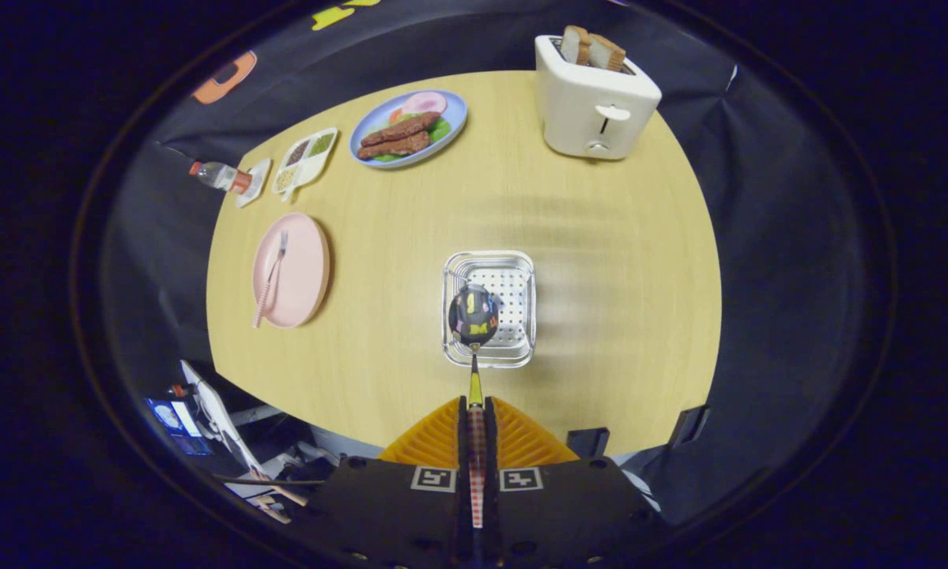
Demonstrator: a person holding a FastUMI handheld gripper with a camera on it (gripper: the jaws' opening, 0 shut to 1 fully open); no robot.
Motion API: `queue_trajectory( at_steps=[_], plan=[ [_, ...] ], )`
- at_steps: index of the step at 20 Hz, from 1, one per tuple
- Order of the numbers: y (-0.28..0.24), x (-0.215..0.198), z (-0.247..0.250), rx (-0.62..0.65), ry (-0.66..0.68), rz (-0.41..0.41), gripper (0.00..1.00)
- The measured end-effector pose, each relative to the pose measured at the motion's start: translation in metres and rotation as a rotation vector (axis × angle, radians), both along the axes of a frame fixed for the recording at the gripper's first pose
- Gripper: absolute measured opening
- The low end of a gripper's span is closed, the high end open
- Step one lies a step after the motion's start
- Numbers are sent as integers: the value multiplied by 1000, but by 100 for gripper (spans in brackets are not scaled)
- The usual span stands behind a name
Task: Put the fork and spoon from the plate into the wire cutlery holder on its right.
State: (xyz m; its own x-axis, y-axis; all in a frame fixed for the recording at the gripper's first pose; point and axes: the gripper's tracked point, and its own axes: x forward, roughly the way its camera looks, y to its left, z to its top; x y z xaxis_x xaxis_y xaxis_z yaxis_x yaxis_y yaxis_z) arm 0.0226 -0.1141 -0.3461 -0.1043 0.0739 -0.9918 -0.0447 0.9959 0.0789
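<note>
A toaster (596, 99) and food plate (408, 128) stand far across the desk (600, 300); the fork (271, 276) lies on the pink plate (300, 273). The tool (477, 407) clamps the spoon (474, 316), its bowl over the wire holder (489, 308)

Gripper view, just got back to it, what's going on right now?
The gripper is shut on the handle of a shiny metal spoon, holding its bowl above the square wire cutlery holder on the wooden table. The fork with a checked handle lies on the round pink plate to the holder's left.
</note>
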Motion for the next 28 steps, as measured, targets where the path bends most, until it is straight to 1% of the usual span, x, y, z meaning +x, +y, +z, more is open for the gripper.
queue_trajectory(
  at_steps=[2,6,8,12,13,16,18,20,23,26,27,28],
  plan=[
    [-1,6,-5,-22,23,-12,5],
    [2,14,-15,-44,81,-5,5],
    [3,18,-21,-56,121,-25,5],
    [3,23,-29,-78,144,-36,5],
    [3,24,-30,-83,149,-40,8],
    [3,24,-33,-90,167,-56,8],
    [5,27,-35,-85,155,-86,8],
    [6,30,-35,-79,136,-98,13],
    [8,33,-35,-73,99,-123,10],
    [17,35,-31,-54,65,-135,12],
    [20,35,-29,-53,48,-133,19],
    [24,39,-27,-55,19,-124,23]
  ],
)
